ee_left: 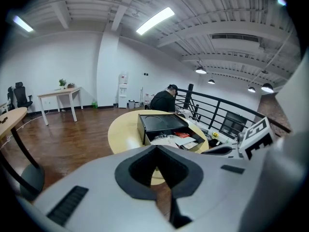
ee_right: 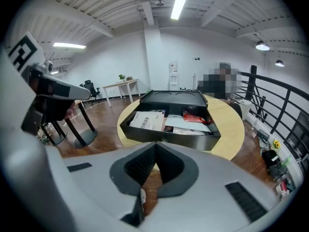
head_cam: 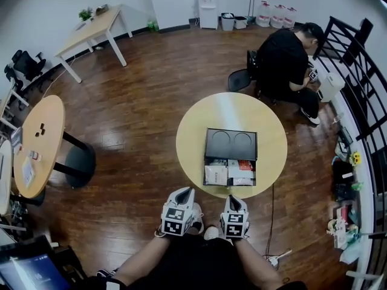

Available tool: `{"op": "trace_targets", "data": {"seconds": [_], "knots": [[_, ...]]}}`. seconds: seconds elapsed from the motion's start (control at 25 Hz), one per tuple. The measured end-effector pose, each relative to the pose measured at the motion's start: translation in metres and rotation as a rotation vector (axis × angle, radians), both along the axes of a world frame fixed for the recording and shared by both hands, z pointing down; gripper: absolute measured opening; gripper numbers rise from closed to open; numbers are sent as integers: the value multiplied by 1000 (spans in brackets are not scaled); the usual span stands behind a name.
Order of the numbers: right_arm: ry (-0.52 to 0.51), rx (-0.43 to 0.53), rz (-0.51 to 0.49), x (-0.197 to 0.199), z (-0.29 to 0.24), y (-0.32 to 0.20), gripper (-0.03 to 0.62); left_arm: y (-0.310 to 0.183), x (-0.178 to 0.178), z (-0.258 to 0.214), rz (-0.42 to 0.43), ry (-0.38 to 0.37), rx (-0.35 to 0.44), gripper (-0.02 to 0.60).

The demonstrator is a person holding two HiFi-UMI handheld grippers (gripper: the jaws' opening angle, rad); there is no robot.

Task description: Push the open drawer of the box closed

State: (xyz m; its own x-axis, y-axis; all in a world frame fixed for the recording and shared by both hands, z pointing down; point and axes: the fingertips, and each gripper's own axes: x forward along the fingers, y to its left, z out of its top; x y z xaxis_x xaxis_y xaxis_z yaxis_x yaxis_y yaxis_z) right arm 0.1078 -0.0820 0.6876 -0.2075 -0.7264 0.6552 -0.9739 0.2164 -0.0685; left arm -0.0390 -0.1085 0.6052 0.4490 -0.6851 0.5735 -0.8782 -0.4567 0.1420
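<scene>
A black box (head_cam: 231, 144) stands on a round yellow table (head_cam: 193, 144). Its drawer (head_cam: 230, 173) is pulled out toward me and holds papers and a red packet. Both grippers hover side by side off the table's near edge, apart from the drawer. The left gripper (head_cam: 185, 192) is shut on nothing, and so is the right gripper (head_cam: 234, 199). In the left gripper view the box (ee_left: 161, 122) lies ahead beyond the shut left gripper (ee_left: 156, 166). In the right gripper view the drawer front (ee_right: 169, 136) faces the shut right gripper (ee_right: 155, 165), with a gap of floor between.
A person (head_cam: 289, 62) sits behind the table at the back right. A black railing (head_cam: 363, 89) runs along the right. A round wooden table (head_cam: 39, 144) stands at the left, a rectangular table (head_cam: 94, 29) at the far left, and a water dispenser (head_cam: 208, 5) by the back wall.
</scene>
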Motion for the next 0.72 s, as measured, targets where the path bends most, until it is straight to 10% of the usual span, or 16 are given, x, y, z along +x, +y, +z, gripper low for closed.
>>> {"op": "trace_targets", "data": {"seconds": [0.72], "knots": [[56, -86, 20, 3, 30, -27, 5, -21, -4, 29, 37, -22, -38, 0]]}}
